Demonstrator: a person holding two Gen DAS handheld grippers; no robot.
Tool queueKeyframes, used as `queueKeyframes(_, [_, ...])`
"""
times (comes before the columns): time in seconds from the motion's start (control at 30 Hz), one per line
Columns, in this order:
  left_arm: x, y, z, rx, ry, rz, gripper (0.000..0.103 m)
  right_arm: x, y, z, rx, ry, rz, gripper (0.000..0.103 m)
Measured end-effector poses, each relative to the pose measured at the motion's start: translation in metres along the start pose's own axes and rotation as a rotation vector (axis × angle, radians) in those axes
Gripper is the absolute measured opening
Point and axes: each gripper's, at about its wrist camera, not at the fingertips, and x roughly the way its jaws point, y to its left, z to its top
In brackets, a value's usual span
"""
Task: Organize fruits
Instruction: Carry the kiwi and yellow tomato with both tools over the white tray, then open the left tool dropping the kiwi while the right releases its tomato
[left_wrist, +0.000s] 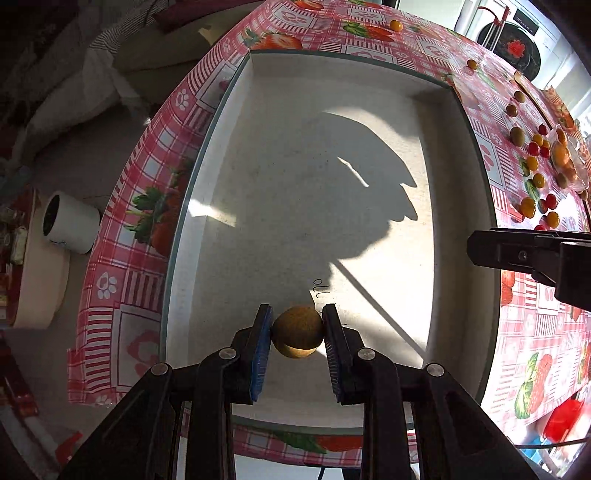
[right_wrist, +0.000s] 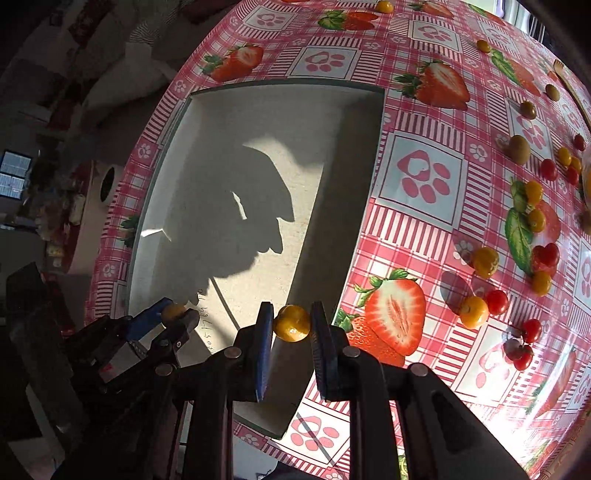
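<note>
Hovering above a table, two hand-held grippers each carry one small fruit. The left gripper (left_wrist: 297, 334) has its blue-padded jaws pressed on a round brownish fruit (left_wrist: 297, 331), rough-skinned and perhaps a small kiwi, held over a large shallow white tray (left_wrist: 258, 110). The right gripper (right_wrist: 291, 325) is clamped narrow on a yellow cherry tomato (right_wrist: 291, 323), held above the tray's right edge, where the white surface meets the tablecloth (right_wrist: 424, 177).

The tray looks bare apart from hard shadows and some handwriting near its lower edge, so the sorting seems barely begun. Judging from what lies out, nearly everything is left to do. Scattered over the red-and-white checked cloth, printed with strawberries and paw prints, are many loose fruits: yellow tomatoes (right_wrist: 474, 312), red cherry tomatoes (right_wrist: 496, 302), and a few brown-green fruits (right_wrist: 519, 148) farther back. In the left wrist view a clear dish (left_wrist: 569, 162) with something orange in it stands at the far right, beside that scatter.

Off the table's left side sit a white paper roll (left_wrist: 70, 221) and cluttered household items, well apart from the work. Nothing blocks the tray itself. Strong sunlight throws deep shadows across it, which could hide small fruits once placed, and the two grippers work close together.
</note>
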Motion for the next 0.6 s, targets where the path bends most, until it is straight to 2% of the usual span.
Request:
queueKeyframes(0.23, [0.007,0.002,-0.005,0.023,-0.008,0.023,0.029,0.038,0.013,0.01,-0.029,0.053,-0.058,0.022])
queueKeyframes(0.4, [0.008,-0.005,-0.005,0.042,-0.01,0.047,0.03,0.048,0.017,0.01,-0.044,0.062,-0.085,0.022])
queueKeyframes(0.43, [0.007,-0.009,-0.006,0.044,-0.009,0.053,0.034,0.048,0.018,0.01,-0.05,0.064,-0.086,0.023])
queueKeyframes(0.47, [0.006,-0.013,-0.007,0.045,-0.008,0.058,0.044,0.051,0.021,0.012,-0.05,0.066,-0.084,0.023])
queueKeyframes(0.5, [0.004,-0.018,-0.008,0.043,-0.014,0.061,0.071,0.05,0.021,0.013,-0.047,0.07,-0.074,0.026])
queueKeyframes(0.53, [0.0,-0.019,-0.009,0.042,-0.035,0.07,0.081,0.05,0.02,0.013,-0.04,0.073,-0.064,0.033])
queueKeyframes(0.57, [-0.004,-0.02,-0.01,0.047,-0.055,0.077,0.08,0.048,0.019,0.014,-0.032,0.072,-0.058,0.038])
queueKeyframes(0.6, [-0.006,-0.022,-0.01,0.058,-0.057,0.079,0.08,0.047,0.015,0.019,-0.025,0.066,-0.054,0.047])
